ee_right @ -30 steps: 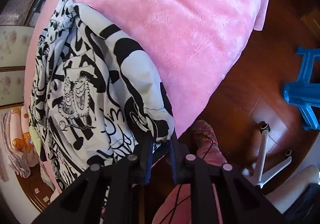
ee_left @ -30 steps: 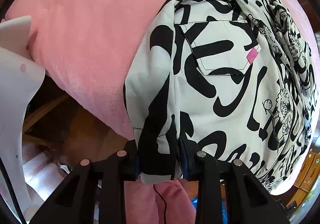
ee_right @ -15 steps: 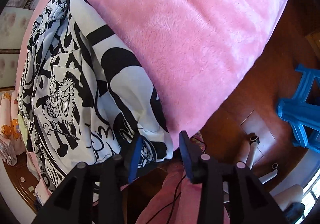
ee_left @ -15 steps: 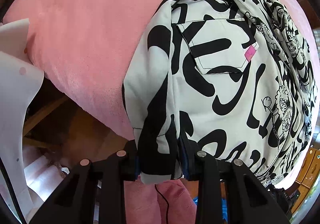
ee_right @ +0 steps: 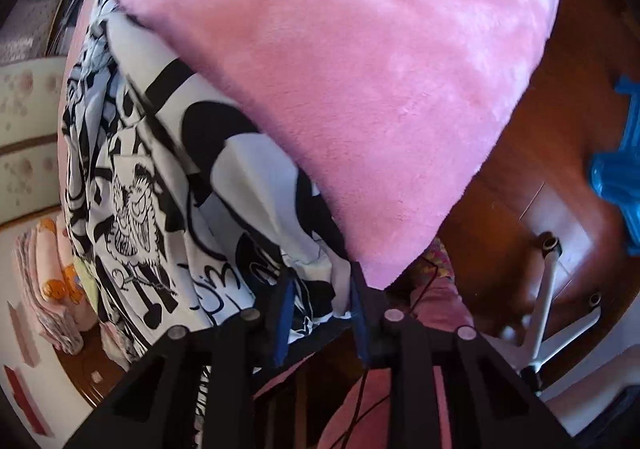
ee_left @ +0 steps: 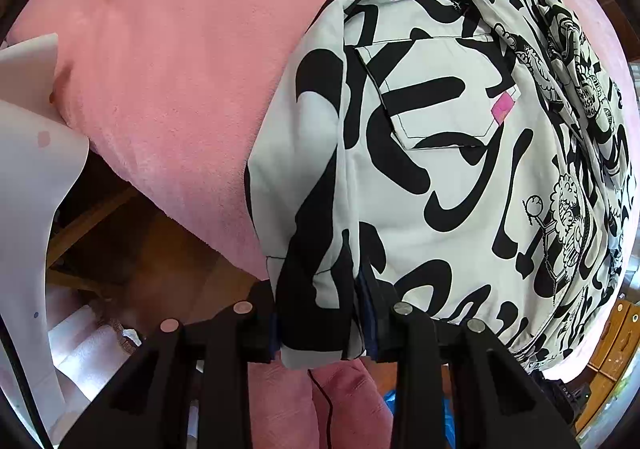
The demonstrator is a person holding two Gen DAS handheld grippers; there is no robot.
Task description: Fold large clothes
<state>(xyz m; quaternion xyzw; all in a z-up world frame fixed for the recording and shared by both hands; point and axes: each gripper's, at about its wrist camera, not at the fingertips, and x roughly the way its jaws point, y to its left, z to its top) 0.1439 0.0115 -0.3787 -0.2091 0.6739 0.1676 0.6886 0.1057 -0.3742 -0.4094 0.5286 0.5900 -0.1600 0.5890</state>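
A black-and-white printed shirt (ee_left: 440, 169) with a chest pocket and a small pink tag lies on a pink plush blanket (ee_left: 180, 69). Its near edge hangs over the blanket's side. My left gripper (ee_left: 320, 321) points straight down and is shut on the shirt's left bottom corner, with a thick fold between its pads. In the right wrist view the shirt (ee_right: 140, 209) runs up the left side of the blanket (ee_right: 360, 89). My right gripper (ee_right: 320, 309) is closing its jaws, with the shirt's other bottom corner bunched between the blue pads.
Dark wooden floor lies below the blanket's edge. A blue plastic stool (ee_right: 616, 169) and a white chair base (ee_right: 548, 289) stand at the right. A stack of folded clothes (ee_right: 52, 289) sits at the left. A white sheet (ee_left: 28, 169) hangs at the far left. Pink trousers (ee_left: 340, 401) show beneath the grippers.
The right gripper opened off the shirt's corner, sank toward the blanket's edge, and its jaws have narrowed on the corner again. The left gripper and its hold are the same.
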